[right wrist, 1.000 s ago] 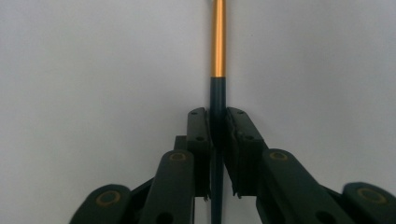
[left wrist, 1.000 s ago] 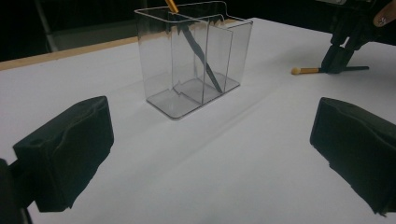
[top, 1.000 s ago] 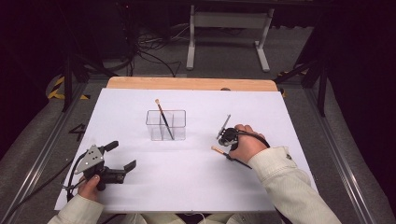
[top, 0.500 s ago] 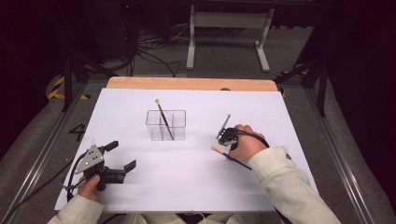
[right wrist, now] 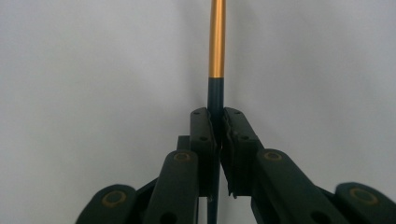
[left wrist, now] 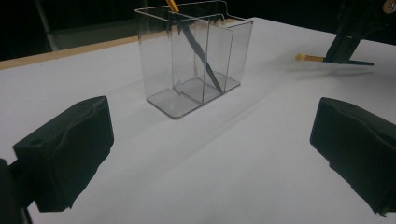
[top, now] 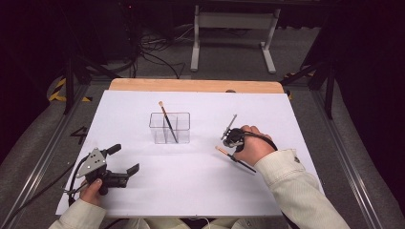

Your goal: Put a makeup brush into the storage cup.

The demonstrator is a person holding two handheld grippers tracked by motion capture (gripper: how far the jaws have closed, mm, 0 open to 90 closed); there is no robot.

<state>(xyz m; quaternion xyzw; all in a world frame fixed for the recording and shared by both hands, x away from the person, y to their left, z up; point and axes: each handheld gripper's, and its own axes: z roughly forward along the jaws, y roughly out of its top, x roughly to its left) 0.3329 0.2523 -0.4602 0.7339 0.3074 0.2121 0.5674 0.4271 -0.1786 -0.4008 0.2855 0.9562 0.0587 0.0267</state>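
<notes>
At the left of the white-covered table (top: pixel 191 191), the left gripper (top: pixel 125 160) is held low in the person's left hand (top: pixel 90 188), its two black jaws spread wide with nothing between them; in the left gripper view only bare white surface lies between the pads. Further right, near the middle of the table, a clear plastic organiser box with upright dividers (top: pixel 169 128) is seen standing, and a dark-handled brush with a gold ferrule and pale tip (top: pixel 167 121) is leaned inside it, tilted, its tip rising above the rim toward the far-left side. To the right of the box, well apart from it, the right gripper (top: pixel 232 141) is held in the person's right hand (top: pixel 250 145) just above the table. Its jaws are closed tightly on a second slim brush with a dark handle and an orange-gold ferrule (right wrist: pixel 216 42); in the right gripper view the dark handle is pinched between the two pads and the gold section runs straight out beyond them over the white surface. In the high view this brush (top: pixel 235 160) is seen lying low across the table just in front of the right hand, its pale end pointing left.
</notes>
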